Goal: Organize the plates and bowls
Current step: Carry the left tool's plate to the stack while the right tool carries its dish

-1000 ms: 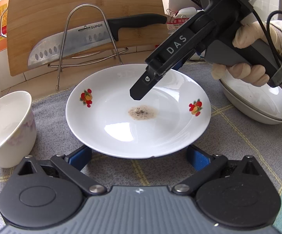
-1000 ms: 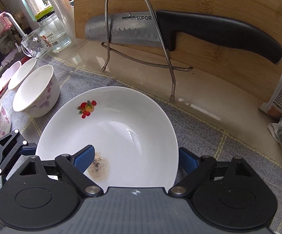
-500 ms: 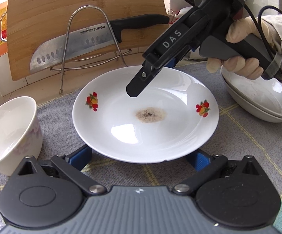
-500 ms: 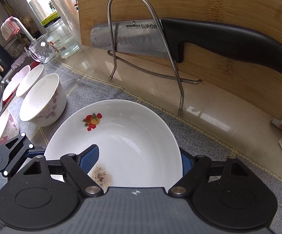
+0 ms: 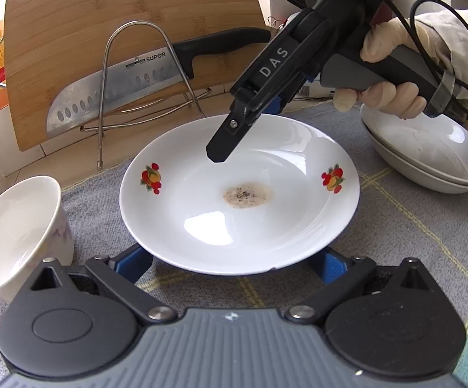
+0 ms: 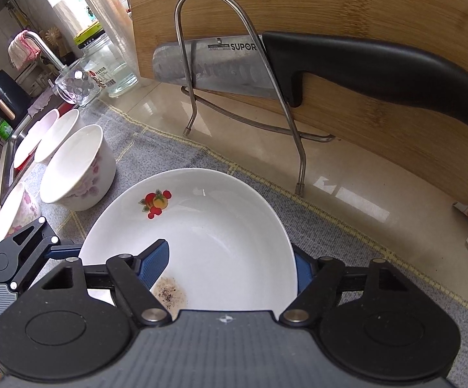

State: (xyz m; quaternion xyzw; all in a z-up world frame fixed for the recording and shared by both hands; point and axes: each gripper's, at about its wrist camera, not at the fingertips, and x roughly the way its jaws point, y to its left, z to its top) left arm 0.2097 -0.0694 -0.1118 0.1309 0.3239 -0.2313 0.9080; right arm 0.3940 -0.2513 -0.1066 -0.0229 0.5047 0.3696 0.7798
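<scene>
On the grey placemat (image 5: 395, 226) before the bamboo cutting board (image 6: 363, 6), the fruit-print plate (image 5: 234, 226) lay between both tools. The right gripper (image 6: 230, 258) was closing across its far rim, pads not yet pressing; the left gripper (image 5: 234, 265) stood apart under the near edge. The glazed rim could slip out and tip the plate's brown speckled residue (image 5: 247, 194). The white bowl (image 5: 14, 226) looked empty.
</scene>
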